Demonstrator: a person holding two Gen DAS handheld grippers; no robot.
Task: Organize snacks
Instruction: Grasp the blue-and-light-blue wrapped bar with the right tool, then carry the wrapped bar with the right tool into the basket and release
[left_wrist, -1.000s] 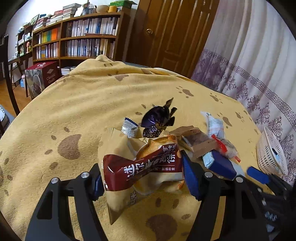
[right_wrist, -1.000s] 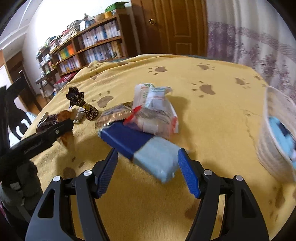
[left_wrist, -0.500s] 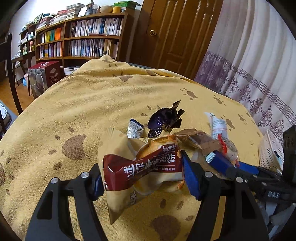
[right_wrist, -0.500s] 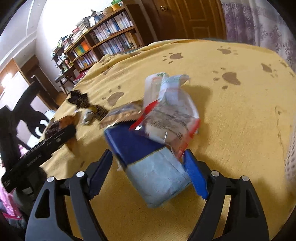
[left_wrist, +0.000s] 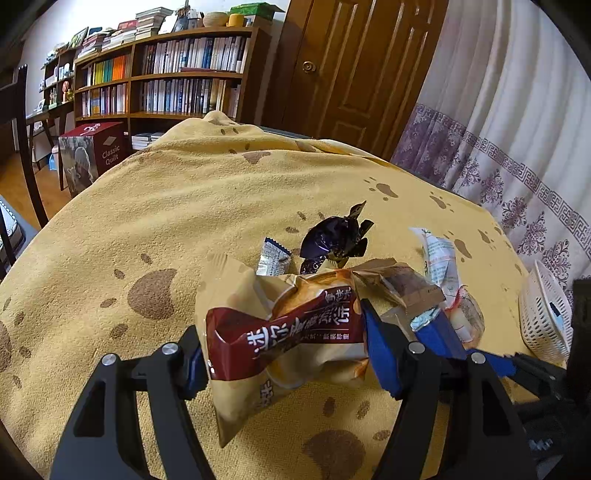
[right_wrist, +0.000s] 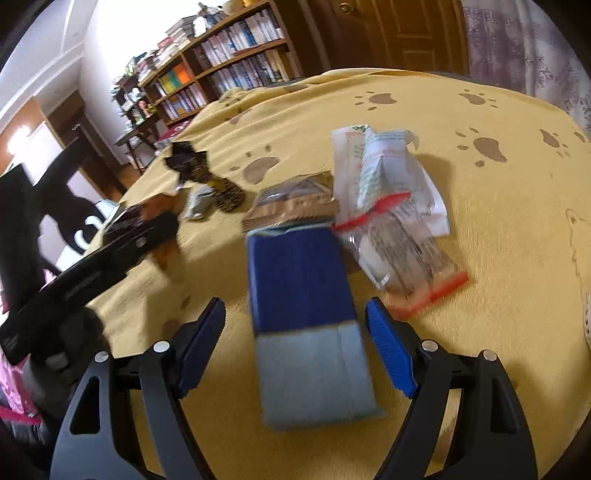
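Since a second ago the right hand-held gripper (right_wrist: 295, 347) has swung down over the blue packet (right_wrist: 303, 302), which now lies lengthwise between its blue pads instead of crosswise. Its jaws have just been narrowing slightly, yet a gap shows on both sides, so they stand spread around the packet without pressing it — likely lining up for a pick. The left hand-held gripper (left_wrist: 284, 350) has not shifted; it pinches the brown-banded snack bag (left_wrist: 284, 332) clear of the yellow paw-print cloth (left_wrist: 184, 206) covering the bench, probably waiting its turn. Just beyond the blue packet, overlapping at its far end, lie a tan wrapper (right_wrist: 291, 203) and a clear red-edged packet (right_wrist: 391, 221). Farther left sit dark foil sweets (right_wrist: 199, 166). The white basket (left_wrist: 543, 314) stands at the right edge, seemingly where the snacks belong.
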